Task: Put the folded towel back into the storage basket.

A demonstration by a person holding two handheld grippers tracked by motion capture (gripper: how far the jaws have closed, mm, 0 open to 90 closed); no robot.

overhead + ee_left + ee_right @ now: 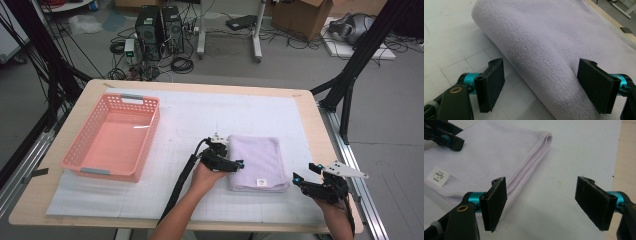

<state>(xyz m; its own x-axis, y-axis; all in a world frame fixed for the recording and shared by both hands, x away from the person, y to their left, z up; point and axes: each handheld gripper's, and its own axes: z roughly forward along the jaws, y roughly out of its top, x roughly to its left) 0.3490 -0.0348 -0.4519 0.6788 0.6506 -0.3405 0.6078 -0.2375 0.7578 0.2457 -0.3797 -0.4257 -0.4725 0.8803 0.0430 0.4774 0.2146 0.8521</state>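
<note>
The high view looks forward and down from above the table's [305, 107] near edge, taking in the folded lilac towel [257, 160]. The left gripper view sits close over the towel's [554, 50] rounded fold. The right gripper view faces its stitched corner [544, 142]. All three views share the towel.

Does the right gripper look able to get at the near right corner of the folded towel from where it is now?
Probably yes. The right gripper hangs open just beside the towel, with bare white mat between its jaws and the stitched edge. The left gripper is at the towel's far side, out of its way.
</note>
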